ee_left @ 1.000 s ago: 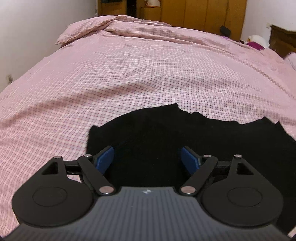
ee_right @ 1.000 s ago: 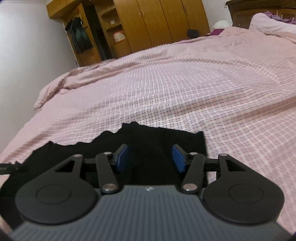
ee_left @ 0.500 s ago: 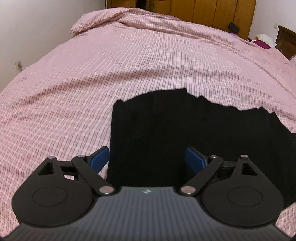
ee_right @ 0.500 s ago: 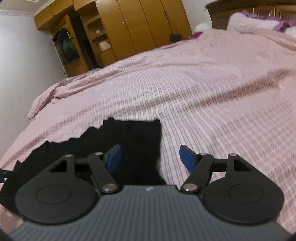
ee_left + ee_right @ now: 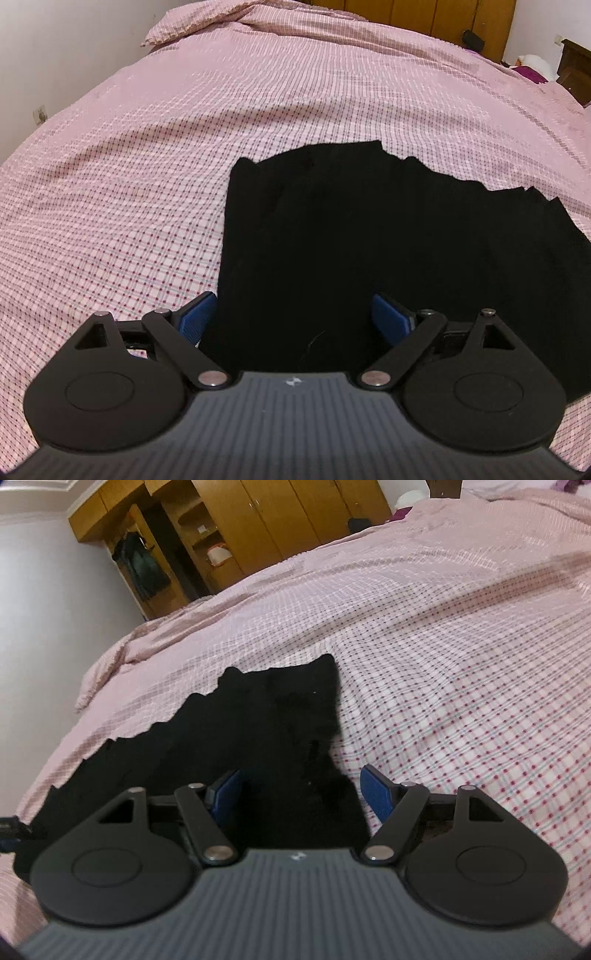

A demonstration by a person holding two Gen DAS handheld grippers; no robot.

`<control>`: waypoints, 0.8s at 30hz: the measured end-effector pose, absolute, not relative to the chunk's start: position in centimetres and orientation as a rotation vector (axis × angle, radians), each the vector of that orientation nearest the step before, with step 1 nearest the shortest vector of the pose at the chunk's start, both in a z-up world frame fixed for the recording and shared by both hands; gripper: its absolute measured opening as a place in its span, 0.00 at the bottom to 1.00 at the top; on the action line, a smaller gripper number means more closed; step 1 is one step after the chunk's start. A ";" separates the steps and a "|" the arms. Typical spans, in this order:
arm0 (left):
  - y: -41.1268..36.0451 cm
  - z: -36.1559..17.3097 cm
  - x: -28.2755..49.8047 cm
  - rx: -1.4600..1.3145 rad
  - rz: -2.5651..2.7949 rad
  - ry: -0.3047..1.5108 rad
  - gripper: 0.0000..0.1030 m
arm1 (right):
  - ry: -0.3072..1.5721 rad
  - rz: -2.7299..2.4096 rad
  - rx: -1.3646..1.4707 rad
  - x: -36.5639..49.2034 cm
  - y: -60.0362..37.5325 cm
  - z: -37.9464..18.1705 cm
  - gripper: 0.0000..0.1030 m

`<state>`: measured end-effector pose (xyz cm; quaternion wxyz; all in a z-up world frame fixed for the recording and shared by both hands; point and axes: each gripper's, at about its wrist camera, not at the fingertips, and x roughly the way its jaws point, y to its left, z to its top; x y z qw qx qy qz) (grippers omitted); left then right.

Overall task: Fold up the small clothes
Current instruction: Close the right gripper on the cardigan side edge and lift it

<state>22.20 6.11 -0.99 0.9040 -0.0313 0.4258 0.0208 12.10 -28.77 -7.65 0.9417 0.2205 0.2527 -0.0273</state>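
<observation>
A black garment point(image 5: 369, 240) lies flat on the pink checked bedspread point(image 5: 129, 184). In the left wrist view my left gripper point(image 5: 295, 317) is open, its blue pads straddling the garment's near left edge. In the right wrist view the same garment point(image 5: 258, 738) lies left of centre, its right edge running between the pads of my open right gripper point(image 5: 301, 790). Neither gripper holds any cloth. The near hem of the garment is hidden under the gripper bodies.
The bed fills both views. A white wall point(image 5: 55, 55) runs along its left side. Wooden wardrobes point(image 5: 258, 528) stand beyond the far end, with dark clothes hanging there point(image 5: 142, 568). A dark wooden nightstand point(image 5: 576, 70) is at the far right.
Both grippers have moved outward along the garment, left one to its left edge, right one to its right edge. The right jaws have opened wider. The garment now lies flatter.
</observation>
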 end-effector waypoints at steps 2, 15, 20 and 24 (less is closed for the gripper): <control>6.3 -1.3 22.3 -0.073 0.041 0.887 0.91 | 0.515 -0.035 0.455 12.1 -28.8 -7.7 0.71; 6.6 -1.9 22.6 -0.085 0.033 0.893 0.93 | 0.509 0.065 0.527 13.0 -28.2 -8.2 0.71; 6.6 -2.0 22.7 -0.085 0.032 0.893 0.94 | 0.499 0.073 0.557 13.4 -28.3 -8.5 0.69; 6.6 -2.0 22.7 -0.084 0.032 0.893 0.94 | 0.489 0.069 0.574 13.5 -28.3 -8.6 0.43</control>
